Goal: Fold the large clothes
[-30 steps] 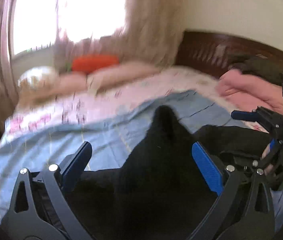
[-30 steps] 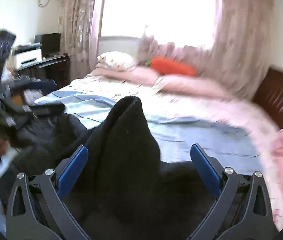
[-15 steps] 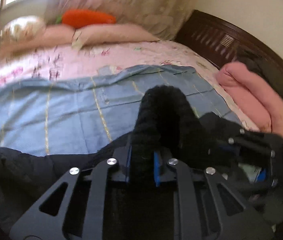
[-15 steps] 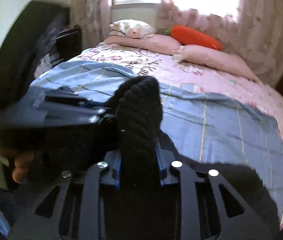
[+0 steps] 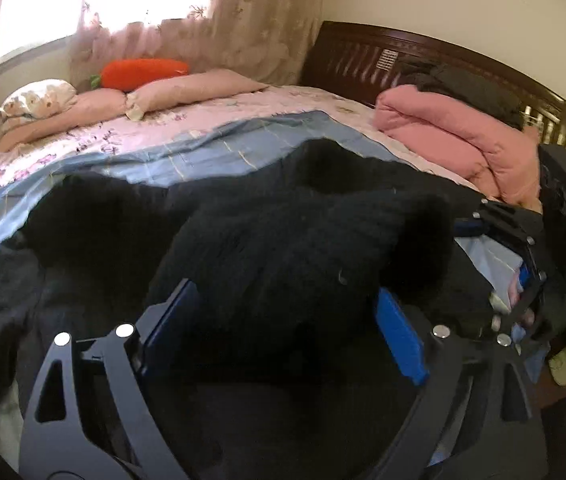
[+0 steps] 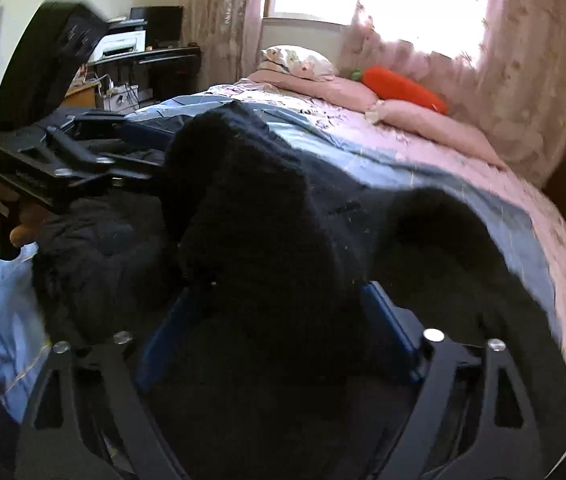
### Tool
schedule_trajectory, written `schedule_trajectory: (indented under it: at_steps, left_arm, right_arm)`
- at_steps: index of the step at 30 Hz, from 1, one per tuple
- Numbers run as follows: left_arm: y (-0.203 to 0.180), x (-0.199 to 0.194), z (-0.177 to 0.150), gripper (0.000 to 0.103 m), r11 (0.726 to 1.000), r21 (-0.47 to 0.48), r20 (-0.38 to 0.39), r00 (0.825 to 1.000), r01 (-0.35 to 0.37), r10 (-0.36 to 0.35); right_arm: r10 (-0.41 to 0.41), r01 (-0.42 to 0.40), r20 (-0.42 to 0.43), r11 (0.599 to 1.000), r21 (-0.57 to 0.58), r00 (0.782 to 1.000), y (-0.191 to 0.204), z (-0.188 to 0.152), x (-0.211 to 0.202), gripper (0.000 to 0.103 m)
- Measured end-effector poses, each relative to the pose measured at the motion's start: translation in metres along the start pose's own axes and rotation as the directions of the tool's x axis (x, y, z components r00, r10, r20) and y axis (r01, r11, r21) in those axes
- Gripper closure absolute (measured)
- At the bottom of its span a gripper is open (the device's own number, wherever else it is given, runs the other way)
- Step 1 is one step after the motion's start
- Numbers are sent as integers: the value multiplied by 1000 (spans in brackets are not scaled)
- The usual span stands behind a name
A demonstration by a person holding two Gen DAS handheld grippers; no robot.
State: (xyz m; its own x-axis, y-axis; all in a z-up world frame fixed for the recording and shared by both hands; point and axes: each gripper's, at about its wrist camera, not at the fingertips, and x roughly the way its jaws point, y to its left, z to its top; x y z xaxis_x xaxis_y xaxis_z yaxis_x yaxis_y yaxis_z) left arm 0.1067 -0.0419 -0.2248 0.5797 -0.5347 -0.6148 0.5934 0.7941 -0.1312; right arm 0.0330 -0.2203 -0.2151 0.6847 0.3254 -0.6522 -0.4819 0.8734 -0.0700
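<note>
A large black fuzzy garment [image 5: 283,232] lies bunched on the blue sheet [image 5: 211,152] of the bed; it also fills the right wrist view [image 6: 267,216]. My left gripper [image 5: 283,320] is open, its blue pads [image 5: 399,336] wide apart, with a fold of the garment lying between them. My right gripper [image 6: 279,332] is open too, blue pads [image 6: 391,332] spread around a heap of the same cloth. The right gripper shows at the right edge of the left wrist view [image 5: 523,248]; the left gripper shows at the left of the right wrist view [image 6: 63,160].
A pink folded quilt [image 5: 455,140] lies by the dark wooden headboard [image 5: 403,56]. Pink pillows [image 5: 187,88] and an orange carrot cushion [image 5: 143,72] lie under the curtained window. A desk with a printer [image 6: 123,44] stands to the left of the bed.
Both grippers were shut on rolled folds of the black garment half a second ago; now both have opened and the cloth has slumped wider onto the bed.
</note>
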Motion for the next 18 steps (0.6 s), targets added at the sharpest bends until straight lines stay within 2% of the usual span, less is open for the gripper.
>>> schedule_trajectory:
  at_steps: [3,6,8,9,10,11,13,16,18]
  left_arm:
    - [7,-17,0,11,999,-35,30,999,28,-27]
    - [18,-33,16,8,996,-77,106,994,42,-34]
    - [19,-39,28,7,995,-103,147,989,15,1]
    - [21,-34,37,7,989,-138,141,988,-47,66]
    - [24,-29,43,7,981,-166,122,985,-97,118]
    - [28,-16,53,7,961,-213,78,977,-178,199]
    - [35,3,59,7,930,-270,25,964,-249,266]
    - [36,42,48,7,922,-268,-91,960,-281,266]
    - [27,69,21,7,934,-185,-190,944,-306,271]
  right_arm:
    - [-10,6,36,994,109,999,-23,7,-14,15]
    - [-14,-32,178,968,249,984,-56,25,-35,14]
    - [-68,12,167,949,314,984,-71,44,-29,13]
    - [-88,36,148,946,323,985,-74,52,-21,13]
    - [-114,63,136,940,334,984,-76,61,-11,13]
    - [-152,103,113,930,353,982,-76,70,3,13]
    - [-192,163,42,915,369,980,-68,76,27,13]
    - [-132,139,-44,933,333,990,-45,63,64,13]
    - [-96,125,-114,951,283,989,-26,41,81,13]
